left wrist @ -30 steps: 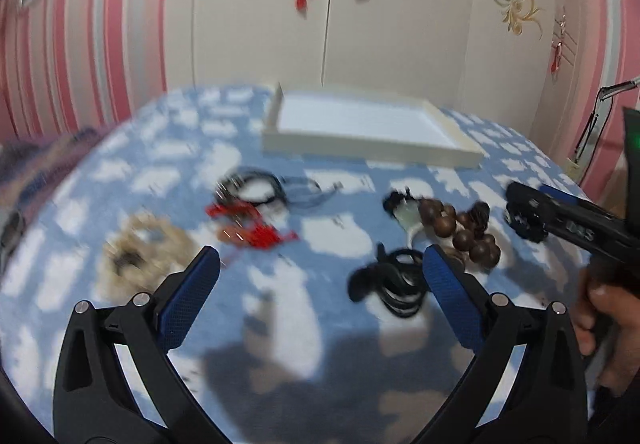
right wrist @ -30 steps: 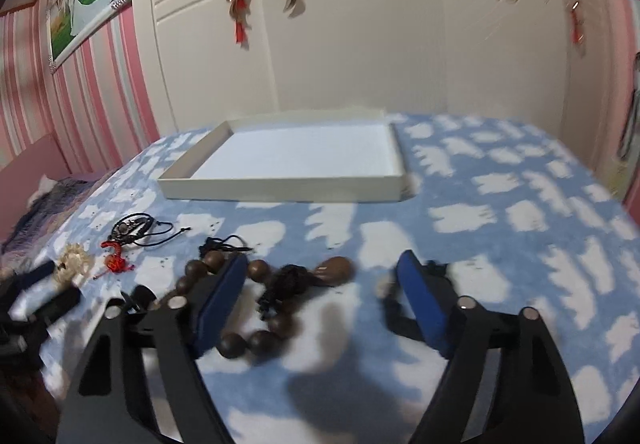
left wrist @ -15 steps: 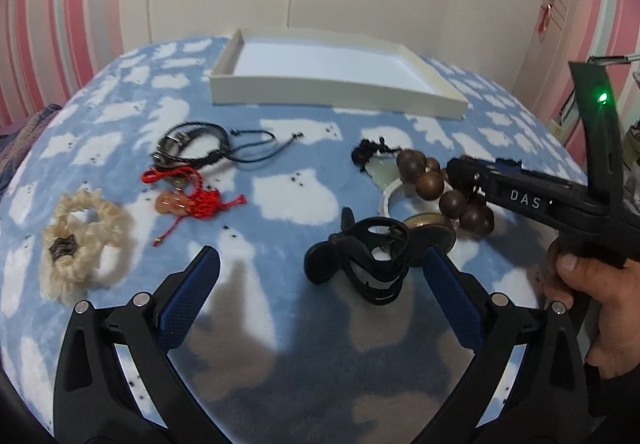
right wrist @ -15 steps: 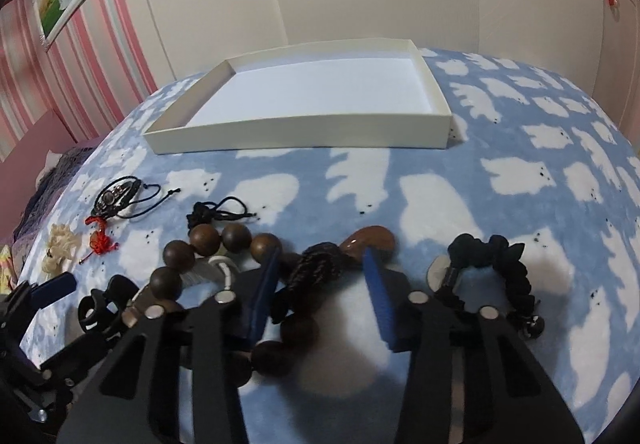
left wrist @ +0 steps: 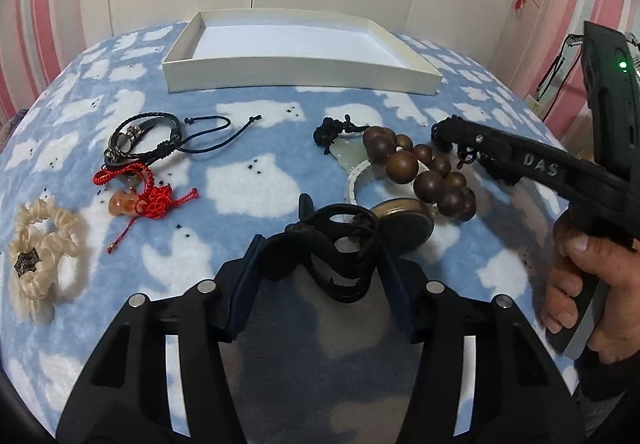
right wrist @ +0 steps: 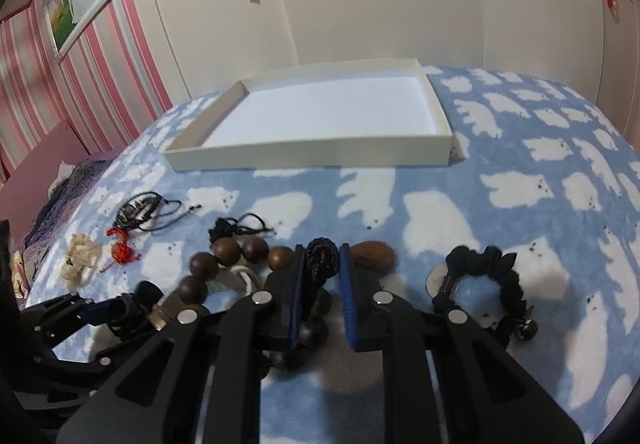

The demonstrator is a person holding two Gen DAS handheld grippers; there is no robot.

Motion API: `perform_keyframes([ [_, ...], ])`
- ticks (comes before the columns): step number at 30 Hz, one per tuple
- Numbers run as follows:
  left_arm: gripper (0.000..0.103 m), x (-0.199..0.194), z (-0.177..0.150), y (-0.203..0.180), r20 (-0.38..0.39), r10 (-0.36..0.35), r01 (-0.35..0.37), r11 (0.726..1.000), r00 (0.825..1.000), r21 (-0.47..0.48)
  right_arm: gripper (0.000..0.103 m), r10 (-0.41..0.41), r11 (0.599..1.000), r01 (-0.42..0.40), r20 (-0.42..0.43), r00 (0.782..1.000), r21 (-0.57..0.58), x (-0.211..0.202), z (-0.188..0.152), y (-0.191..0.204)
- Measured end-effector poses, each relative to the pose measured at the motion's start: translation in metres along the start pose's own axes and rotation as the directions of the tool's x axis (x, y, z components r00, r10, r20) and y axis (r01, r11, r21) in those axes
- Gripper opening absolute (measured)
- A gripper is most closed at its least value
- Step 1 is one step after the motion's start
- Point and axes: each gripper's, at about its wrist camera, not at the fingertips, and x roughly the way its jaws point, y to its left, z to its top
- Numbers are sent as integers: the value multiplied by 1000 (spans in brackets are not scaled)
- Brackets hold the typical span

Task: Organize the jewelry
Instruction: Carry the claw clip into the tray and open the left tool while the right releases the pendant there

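My left gripper (left wrist: pixel 320 244) is closing, and its blue pads touch both sides of a black hair clip (left wrist: pixel 336 256) lying on the blue blanket. My right gripper (right wrist: pixel 321 250) is closing too, its pads pressed on the dark carved bead (right wrist: pixel 320 264) of a brown wooden bead bracelet (right wrist: pixel 224 252). In the left wrist view the same bracelet (left wrist: pixel 404 164) lies under the right gripper's finger (left wrist: pixel 520 160). The white tray (left wrist: pixel 300 76) stands beyond the jewelry, nothing in it.
Left of the clip lie a black cord bracelet (left wrist: pixel 144 136), a red knotted charm (left wrist: pixel 152 196) and a cream scrunchie (left wrist: pixel 44 256). A jade pendant (left wrist: pixel 348 156) and a bronze disc (left wrist: pixel 412 220) sit by the beads. A black braided bracelet (right wrist: pixel 488 280) lies right. A person's hand (left wrist: pixel 580 284) holds the right gripper.
The left gripper came forward and down over the black clip and its jaws narrowed onto it. The right jaws narrowed from wide apart onto the dark bead.
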Motion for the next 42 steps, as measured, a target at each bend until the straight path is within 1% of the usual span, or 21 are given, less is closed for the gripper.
perform_keyframes([
  [5, 55, -15, 7, 4, 48, 2, -2, 1000, 999, -7, 16, 14, 1000, -14, 64, 998, 2, -25, 14, 0],
  [10, 55, -38, 24, 7, 112, 32, -32, 999, 993, 5, 16, 32, 999, -31, 125, 992, -9, -47, 32, 2],
  [14, 55, -46, 52, 15, 158, 64, -67, 998, 985, 13, 16, 30, 999, -23, 168, 985, -40, -54, 57, 3],
  [16, 55, -46, 66, 21, 164, 66, -67, 998, 984, 1, 16, 29, 999, -22, 180, 983, -41, -52, 69, 0],
  [19, 55, -36, 91, 24, 177, 94, -98, 995, 980, 13, 16, 41, 999, -37, 187, 981, -24, -47, 89, -8],
  [20, 55, -30, 102, 27, 173, 96, -98, 995, 980, 7, 16, 45, 999, -44, 183, 982, -14, -44, 94, -11],
  [22, 55, -21, 120, 35, 161, 77, -75, 997, 984, -20, 16, 77, 996, -83, 185, 980, 22, -38, 108, -21],
  [25, 55, -7, 141, 40, 171, 103, -100, 995, 980, -22, 16, 96, 992, -109, 192, 977, 59, -26, 125, -33],
  [27, 55, 10, 157, 49, 154, 119, -113, 993, 981, -42, 16, 109, 988, -127, 190, 976, 85, -14, 132, -38],
  [31, 55, 42, 175, 65, 104, 153, -145, 986, 983, -83, 16, 127, 980, -150, 175, 976, 128, 22, 138, -42],
  [33, 55, 63, 181, 74, 69, 147, -138, 984, 987, -114, 16, 140, 977, -163, 163, 977, 137, 40, 138, -43],
  [34, 55, 71, 181, 76, 61, 158, -151, 982, 985, -111, 16, 142, 977, -162, 151, 978, 136, 50, 137, -42],
  [36, 55, 87, 179, 86, 24, 179, -175, 977, 984, -125, 16, 128, 981, -143, 116, 985, 131, 68, 134, -40],
  [37, 55, 98, 176, 90, -16, 192, -192, 972, 981, -136, 16, 93, 988, -104, 101, 991, 114, 76, 130, -37],
  [38, 55, 104, 174, 92, -39, 200, -203, 970, 979, -130, 16, 25, 998, -30, 76, 997, 63, 86, 125, -29],
  [40, 55, 108, 172, 87, -44, 233, -235, 968, 972, -81, 16, -10, 1000, 10, 31, 999, 8, 98, 122, -20],
  [41, 55, 108, 171, 85, -43, 245, -247, 967, 969, -65, 16, -15, 1000, 15, -5, 1000, -16, 103, 121, -16],
  [42, 55, 108, 170, 85, -42, 243, -245, 967, 969, -65, 16, -24, 999, 24, -23, 999, -28, 106, 120, -16],
])
